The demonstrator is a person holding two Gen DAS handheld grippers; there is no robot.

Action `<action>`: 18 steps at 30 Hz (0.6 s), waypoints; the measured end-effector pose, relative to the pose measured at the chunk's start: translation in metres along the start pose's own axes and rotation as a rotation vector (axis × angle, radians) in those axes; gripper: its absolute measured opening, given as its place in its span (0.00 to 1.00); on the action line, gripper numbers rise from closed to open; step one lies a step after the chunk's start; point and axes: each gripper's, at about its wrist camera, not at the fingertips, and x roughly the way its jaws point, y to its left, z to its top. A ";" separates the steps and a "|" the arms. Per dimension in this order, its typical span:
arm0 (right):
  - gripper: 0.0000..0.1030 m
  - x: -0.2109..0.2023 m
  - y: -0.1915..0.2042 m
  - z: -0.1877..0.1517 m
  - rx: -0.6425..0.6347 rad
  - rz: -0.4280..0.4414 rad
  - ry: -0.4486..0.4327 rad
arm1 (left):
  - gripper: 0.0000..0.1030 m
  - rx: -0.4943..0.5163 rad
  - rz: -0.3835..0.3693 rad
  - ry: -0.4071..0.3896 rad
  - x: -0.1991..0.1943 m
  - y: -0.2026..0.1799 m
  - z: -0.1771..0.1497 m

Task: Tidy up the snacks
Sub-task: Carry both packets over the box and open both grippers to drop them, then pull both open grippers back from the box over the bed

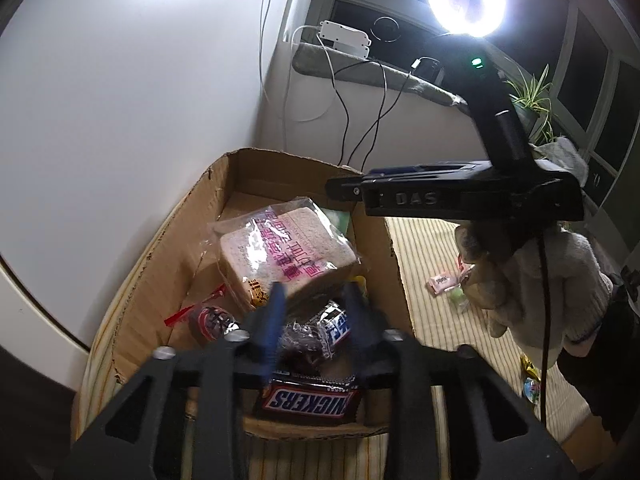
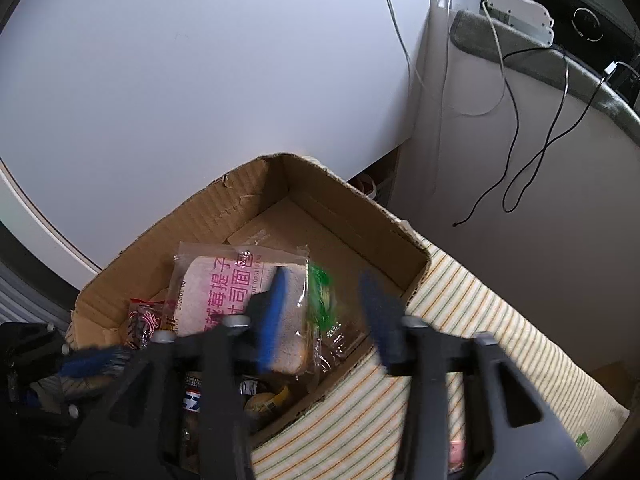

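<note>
Cardboard is walling in most of the snacks: the open box (image 2: 352,216) is sitting on a striped cloth (image 2: 472,320) over the worktop, and the wrapped bread slice (image 2: 224,292) is lying on top of the pile, its long axis running away from both cameras. The right tongs (image 2: 328,316) are hanging just above the bread's right edge, jaws standing apart and gripping nothing. The left tongs (image 1: 312,320) are hovering over the near end of the box, partly open and empty, with a Snickers bar (image 1: 308,400) and a dark wrapped bar (image 1: 320,332) beneath. Loose snacks (image 1: 444,284) are lying well apart on the cloth, right of the box; the right hand is probably nearer, though the box wall and a clamped lamp (image 1: 460,196) are crowding that route.
</note>
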 end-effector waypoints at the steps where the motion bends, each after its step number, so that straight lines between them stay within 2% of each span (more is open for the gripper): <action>1: 0.61 -0.003 0.000 0.000 0.001 -0.004 -0.009 | 0.52 -0.002 0.007 0.002 0.000 0.000 0.000; 3: 0.62 -0.009 -0.002 -0.001 0.008 -0.005 -0.017 | 0.63 -0.012 0.021 0.009 -0.001 0.000 0.000; 5: 0.65 -0.015 -0.003 -0.003 0.014 -0.008 -0.026 | 0.65 -0.026 0.033 0.013 -0.003 0.000 -0.001; 7: 0.70 -0.023 -0.005 -0.006 0.018 -0.014 -0.035 | 0.73 -0.033 0.045 0.019 -0.005 -0.002 -0.001; 11: 0.71 -0.039 -0.011 -0.016 0.020 -0.033 -0.042 | 0.74 -0.035 0.036 0.027 -0.012 -0.013 -0.006; 18: 0.71 -0.082 -0.032 -0.044 0.067 -0.073 -0.090 | 0.75 0.034 0.034 0.010 -0.022 -0.049 -0.017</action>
